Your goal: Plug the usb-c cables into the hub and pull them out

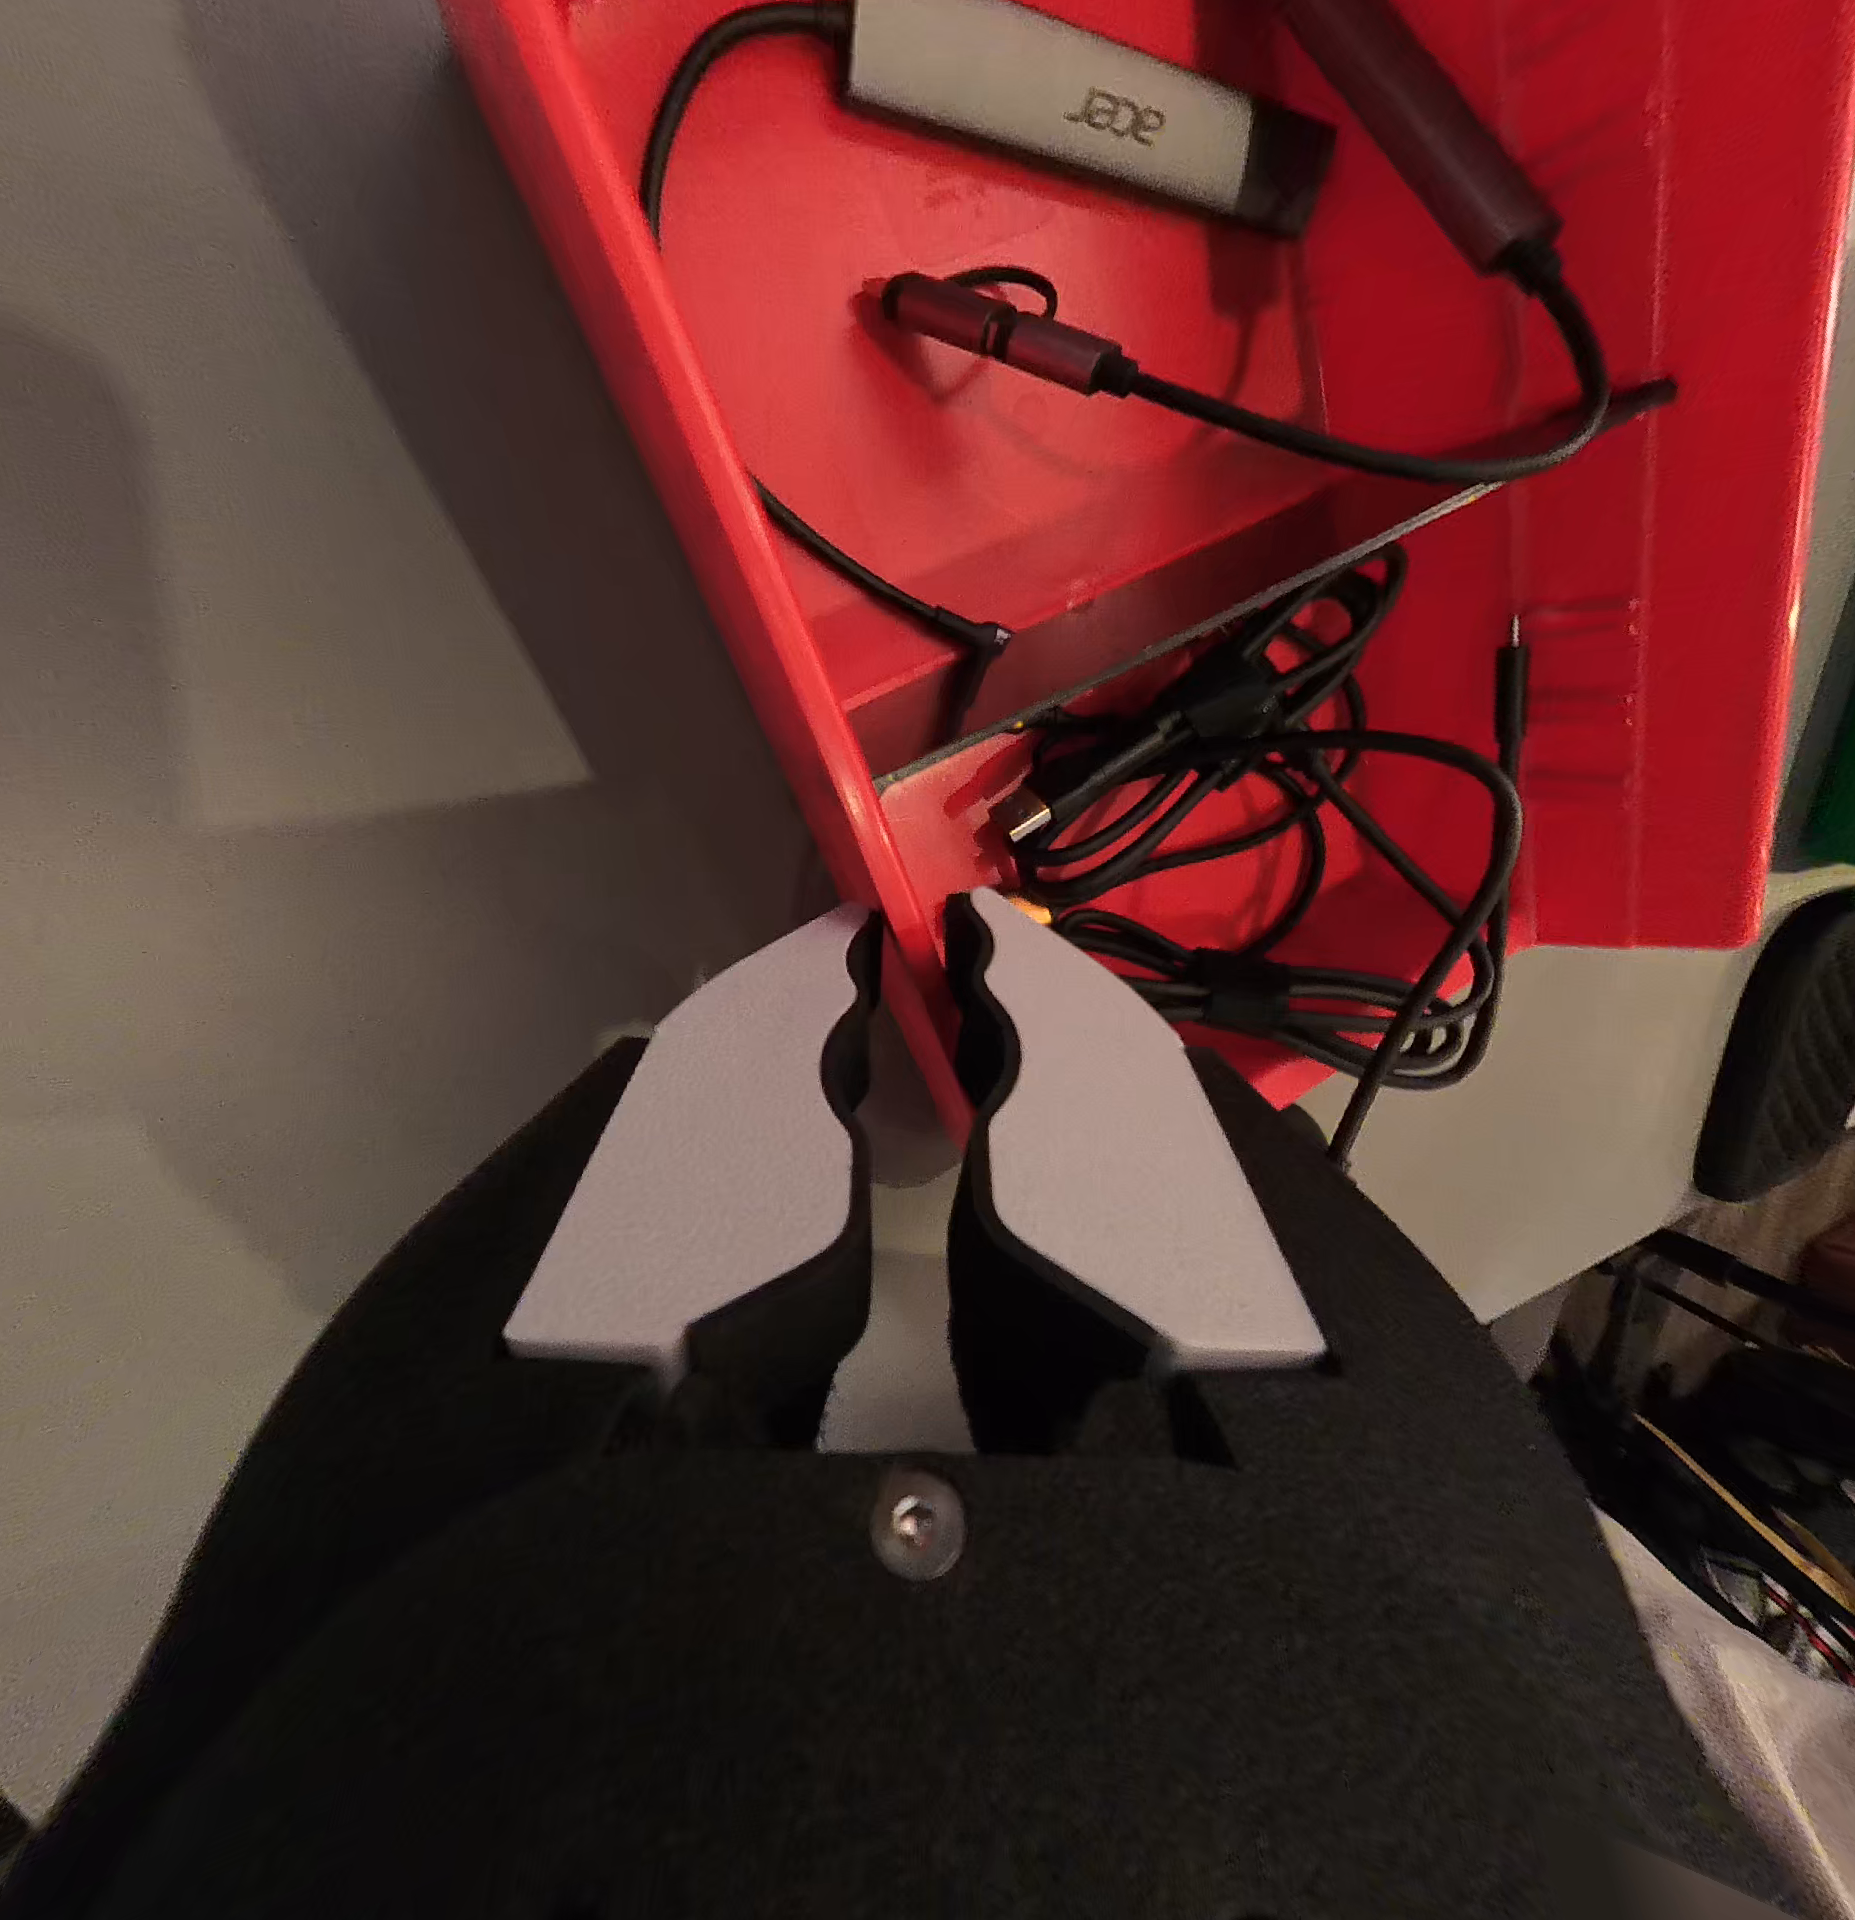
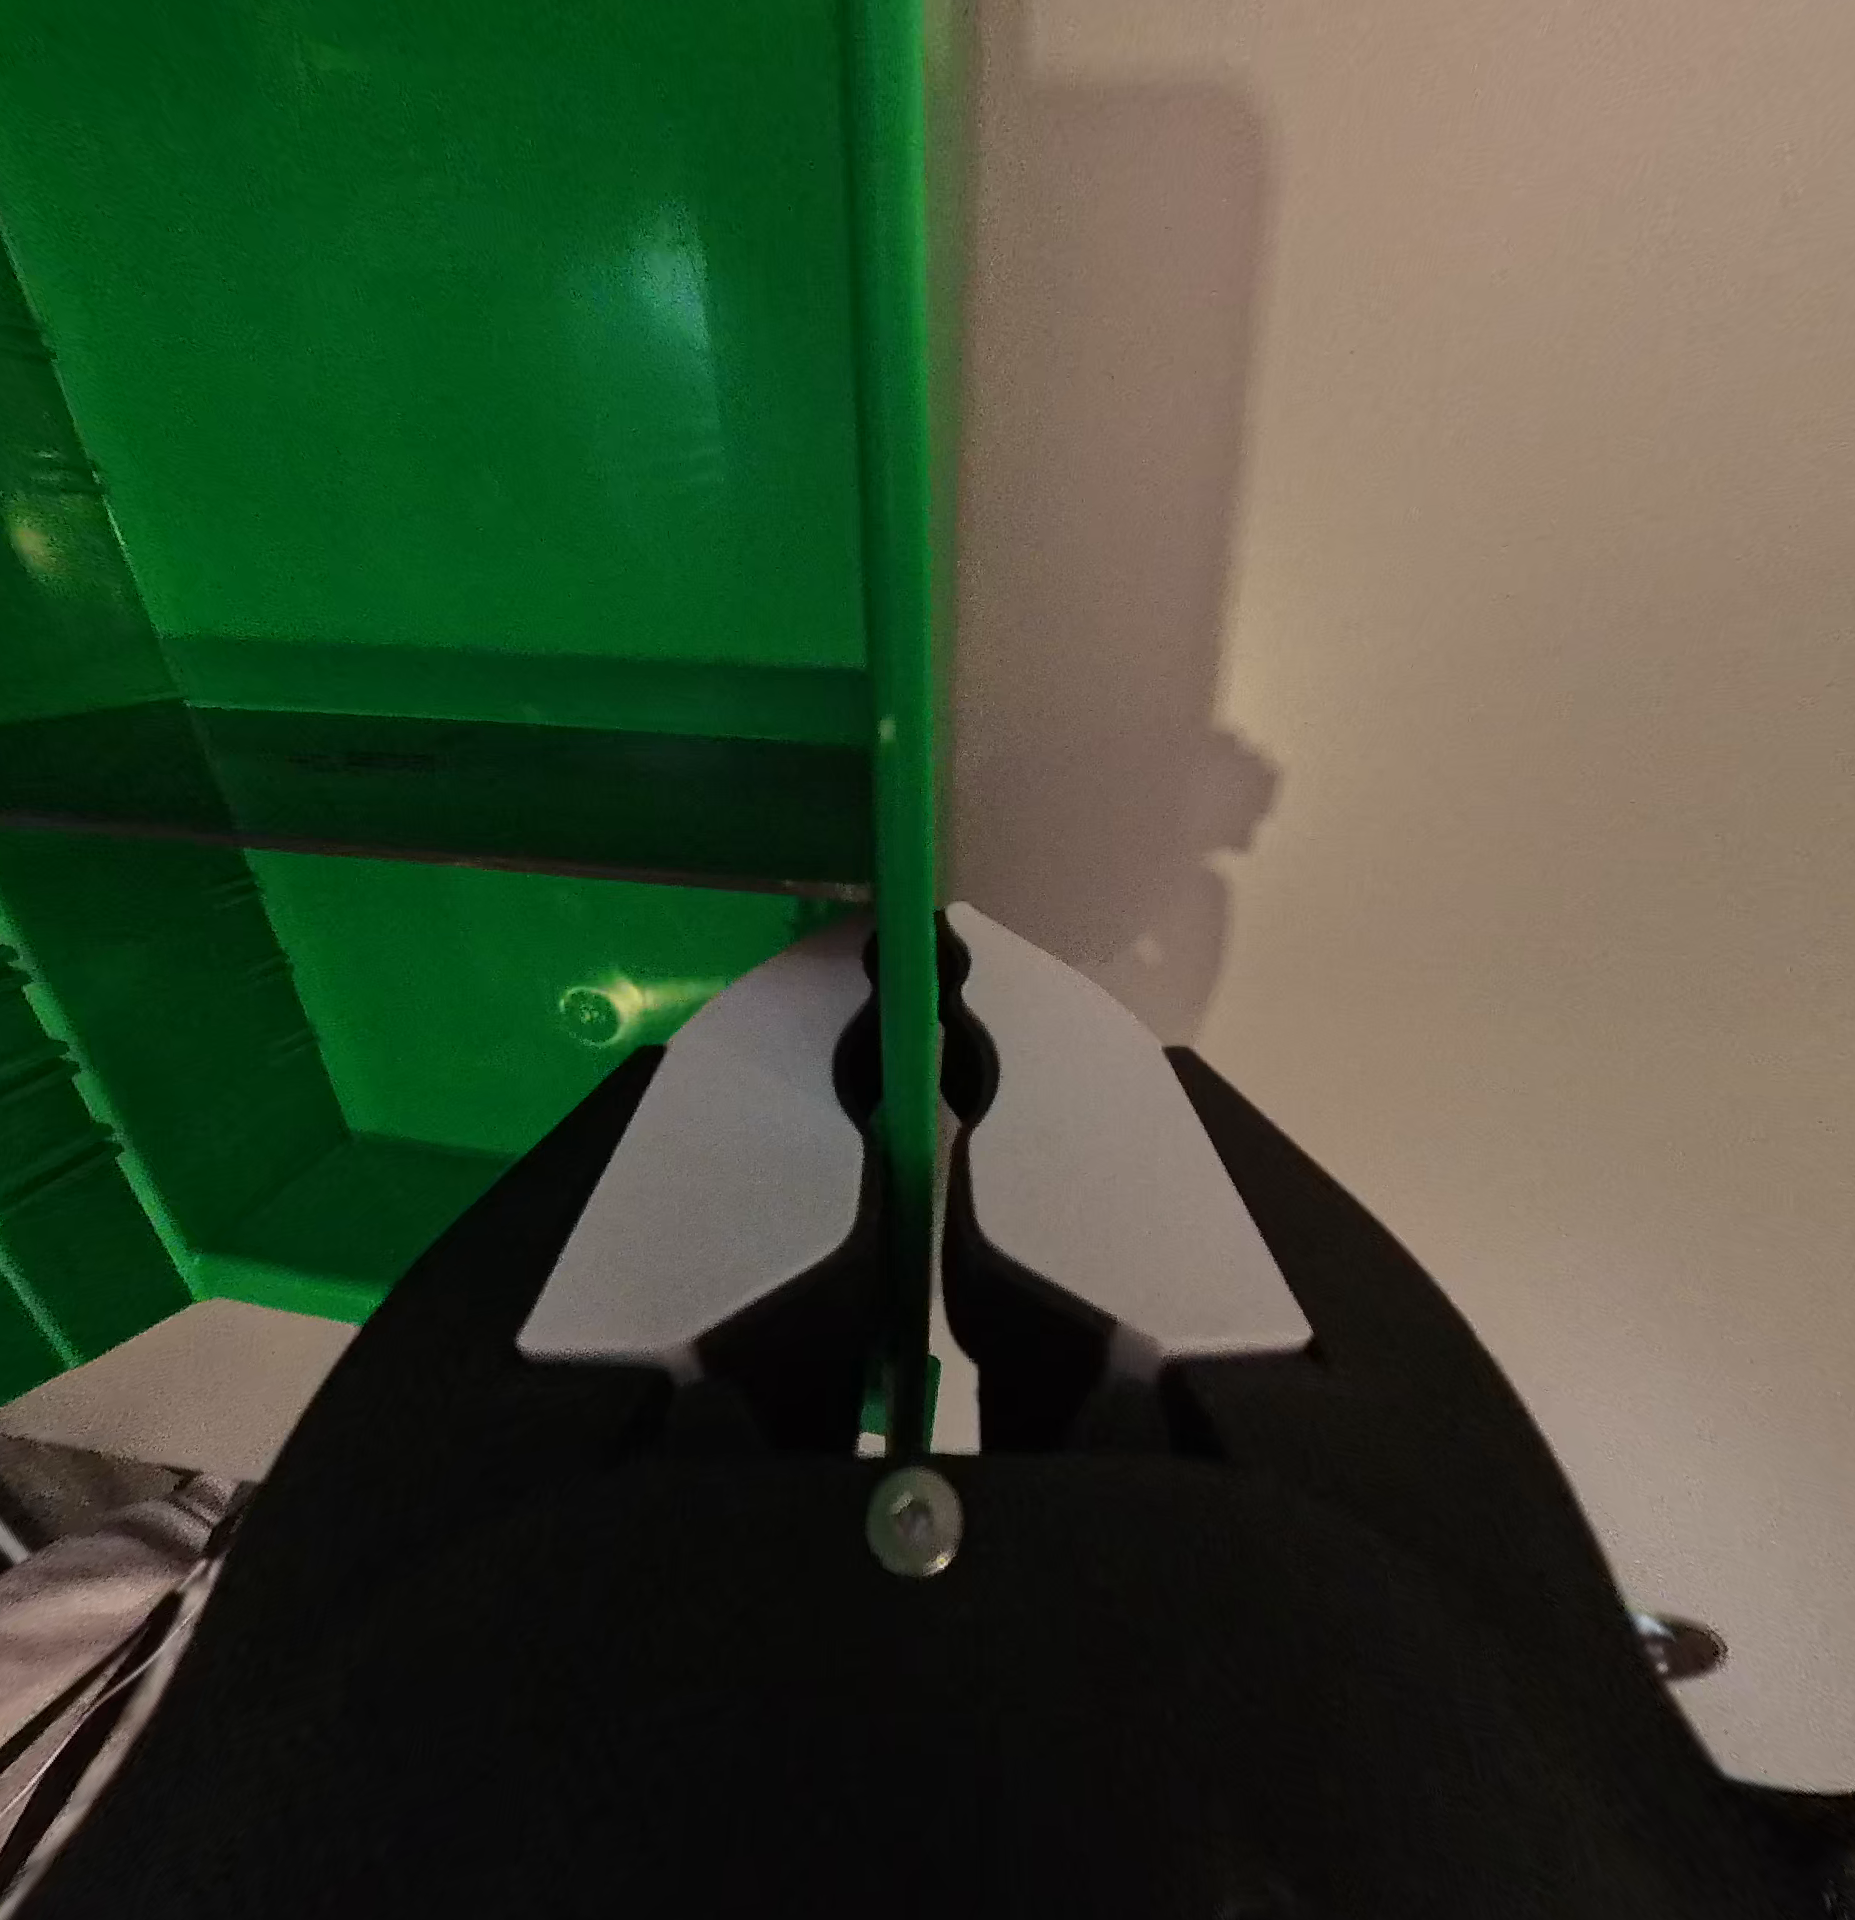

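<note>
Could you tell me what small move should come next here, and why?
Probably loosen the left claw off the red bin wall it straddles and reach for the hub. No cable is held yet, and the right claw is shut on the green bin wall.

We see a red bin point(image 1: 1723, 520) with a grey divider point(image 1: 1141, 634) across it, lying on a pale tabletop point(image 1: 279, 935). To its right sits a green bin point(image 2: 435, 416), also crossed by a dark divider point(image 2: 414, 842).
</note>
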`<state>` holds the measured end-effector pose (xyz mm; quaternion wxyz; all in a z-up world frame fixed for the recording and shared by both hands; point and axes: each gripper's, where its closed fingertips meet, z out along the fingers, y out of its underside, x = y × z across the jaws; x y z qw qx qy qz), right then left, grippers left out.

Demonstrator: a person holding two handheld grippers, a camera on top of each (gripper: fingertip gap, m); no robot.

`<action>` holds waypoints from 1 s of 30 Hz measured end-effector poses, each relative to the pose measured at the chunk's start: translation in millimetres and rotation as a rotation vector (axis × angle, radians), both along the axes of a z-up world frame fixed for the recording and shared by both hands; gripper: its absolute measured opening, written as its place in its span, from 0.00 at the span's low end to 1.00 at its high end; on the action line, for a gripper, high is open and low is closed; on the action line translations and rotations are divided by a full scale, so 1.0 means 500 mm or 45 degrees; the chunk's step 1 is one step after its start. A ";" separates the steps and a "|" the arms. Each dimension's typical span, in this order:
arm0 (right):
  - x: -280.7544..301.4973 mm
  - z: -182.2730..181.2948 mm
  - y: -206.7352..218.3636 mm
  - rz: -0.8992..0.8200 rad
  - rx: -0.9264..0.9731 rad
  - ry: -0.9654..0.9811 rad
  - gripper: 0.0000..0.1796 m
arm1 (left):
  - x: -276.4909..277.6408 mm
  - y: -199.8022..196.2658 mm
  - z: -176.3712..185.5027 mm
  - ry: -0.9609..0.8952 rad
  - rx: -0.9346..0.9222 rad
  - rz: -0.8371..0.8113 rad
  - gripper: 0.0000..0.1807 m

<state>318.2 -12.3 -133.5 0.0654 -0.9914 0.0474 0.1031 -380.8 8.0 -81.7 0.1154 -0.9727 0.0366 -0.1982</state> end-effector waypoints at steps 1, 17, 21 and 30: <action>-0.005 -0.002 0.011 0.015 0.023 0.002 0.03 | -0.003 0.006 0.000 0.009 0.012 0.002 0.05; -0.017 0.000 0.017 0.137 0.024 -0.074 0.04 | -0.033 0.038 0.002 -0.047 0.096 0.094 0.05; -0.009 0.000 0.008 0.129 0.030 -0.051 0.04 | -0.034 0.037 0.003 -0.065 0.098 0.101 0.05; 0.004 0.000 0.000 0.131 0.037 -0.058 0.04 | -0.060 0.037 0.004 -0.064 0.113 0.170 0.05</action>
